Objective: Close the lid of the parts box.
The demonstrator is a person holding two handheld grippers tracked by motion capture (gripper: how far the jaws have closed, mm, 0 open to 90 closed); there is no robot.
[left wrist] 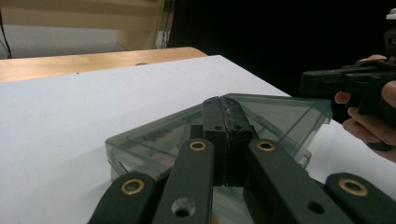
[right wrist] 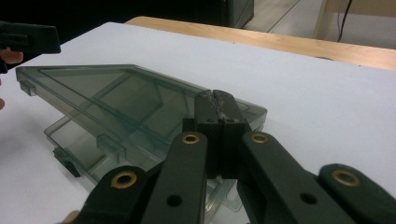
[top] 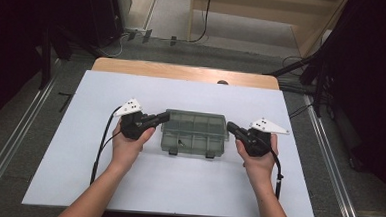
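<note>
A smoky clear plastic compartment box (top: 194,132) lies in the middle of the white tabletop (top: 176,193), latches toward the person. My left gripper (top: 166,116) is at the box's left end, jaws shut, tips at the lid's upper left corner. My right gripper (top: 229,126) is at the right end, also shut. In the left gripper view the closed jaws (left wrist: 223,105) lie over the box (left wrist: 280,114), with the other gripper (left wrist: 327,80) beyond it. In the right gripper view the shut jaws (right wrist: 217,99) meet the lid's corner; the lid (right wrist: 116,95) stands slightly raised off the base.
A wooden table edge (top: 183,72) runs behind the white top. Metal rails (top: 9,144) flank the table on the floor, with cables and dark stands (top: 323,75) at the back. A cable (top: 99,148) trails from each gripper along the forearms.
</note>
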